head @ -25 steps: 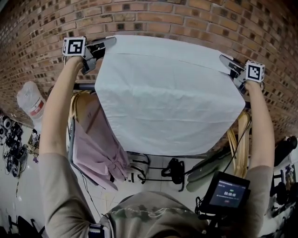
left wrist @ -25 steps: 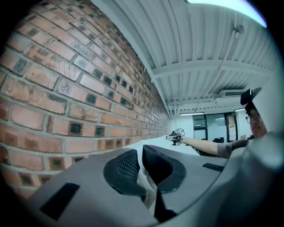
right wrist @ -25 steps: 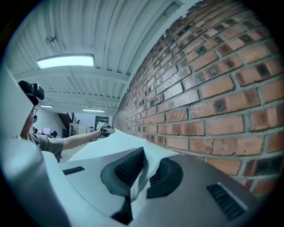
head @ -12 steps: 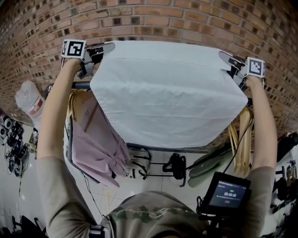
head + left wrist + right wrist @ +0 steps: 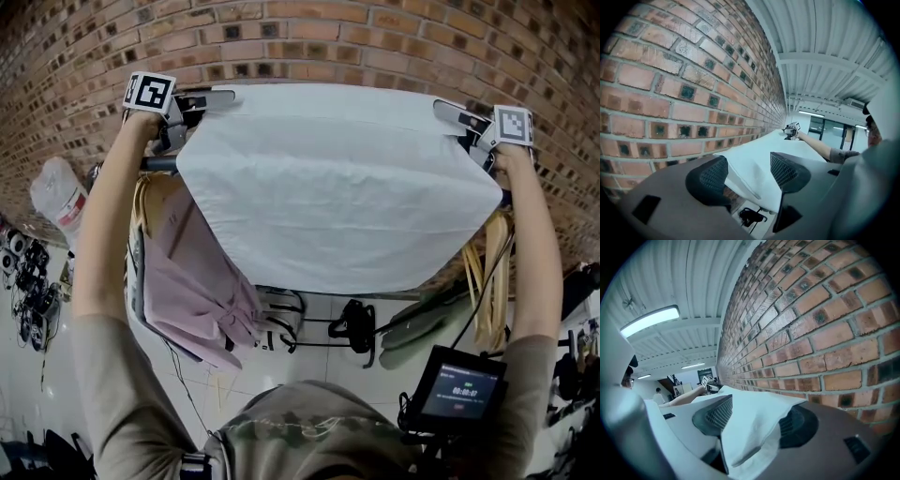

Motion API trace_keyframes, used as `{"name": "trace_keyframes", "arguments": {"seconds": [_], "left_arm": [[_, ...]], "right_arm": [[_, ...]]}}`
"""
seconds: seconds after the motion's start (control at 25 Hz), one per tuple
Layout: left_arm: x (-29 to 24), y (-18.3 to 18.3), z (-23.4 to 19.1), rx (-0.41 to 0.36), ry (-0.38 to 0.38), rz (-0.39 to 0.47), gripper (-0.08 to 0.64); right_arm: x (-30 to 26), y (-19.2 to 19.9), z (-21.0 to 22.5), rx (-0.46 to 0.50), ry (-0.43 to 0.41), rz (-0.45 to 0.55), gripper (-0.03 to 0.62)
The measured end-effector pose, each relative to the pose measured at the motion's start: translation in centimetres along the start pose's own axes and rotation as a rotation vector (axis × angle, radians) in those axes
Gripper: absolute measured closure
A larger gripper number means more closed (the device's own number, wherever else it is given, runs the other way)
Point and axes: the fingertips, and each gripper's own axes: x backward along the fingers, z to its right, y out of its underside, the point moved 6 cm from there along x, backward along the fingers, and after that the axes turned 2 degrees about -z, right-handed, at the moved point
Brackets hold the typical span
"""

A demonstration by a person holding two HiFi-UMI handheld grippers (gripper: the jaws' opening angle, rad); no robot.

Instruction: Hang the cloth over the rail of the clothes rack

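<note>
Left gripper (image 5: pixel 750 173) and right gripper (image 5: pixel 757 420) jaws have just been opening, and the cloth (image 5: pixel 337 178) corners lie loose between them. An uneven drape could slide off the rail (image 5: pixel 159 163).

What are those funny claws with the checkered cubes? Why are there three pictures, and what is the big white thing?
There is no robot here. A person holds a pincer tool in each hand: the left gripper and the right gripper. Each has two jaws, and the cube with squares is part of the tool. The head view comes from a camera on the person's head, looking down. The other two pictures come from small cameras riding on each gripper, looking along its jaws. The big white thing is a cloth, draped over the rail of a clothes rack beside a brick wall. A pink garment hangs lower down. Both pairs of jaws have just been opening: a cloth corner lies between each pair, but the pads are not squeezing it.
</note>
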Motion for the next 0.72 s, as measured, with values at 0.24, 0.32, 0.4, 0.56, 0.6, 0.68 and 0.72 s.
{"name": "trace_keyframes", "arguments": {"seconds": [0.24,0.32,0.4,0.56,0.6,0.68,0.72], "left_arm": [[0.0,0.4,-0.2,-0.009,-0.021,-0.022,0.244],[0.3,0.4,-0.6,-0.034,-0.061,-0.033,0.191],[0.5,0.3,-0.9,-0.064,-0.092,-0.046,0.187],[0.7,0.1,-0.7,-0.104,-0.107,-0.055,0.187],[0.6,0.1,-0.5,-0.093,-0.095,-0.048,0.187],[0.2,0.2,0.0,-0.035,-0.041,-0.021,0.187],[0.0,0.3,0.2,-0.016,-0.020,-0.008,0.187]], "right_arm": [[-0.1,-0.1,0.1,0.019,0.060,0.026,0.155],[1.1,-0.3,1.4,0.042,0.190,0.029,0.155],[1.7,0.0,1.9,0.034,0.265,0.015,0.155],[0.6,0.0,0.8,0.026,0.142,0.017,0.155],[0.8,0.1,0.9,0.021,0.155,0.018,0.155],[1.4,0.2,1.4,0.027,0.213,0.015,0.155],[1.2,0.2,1.3,0.040,0.191,0.020,0.155]]}}
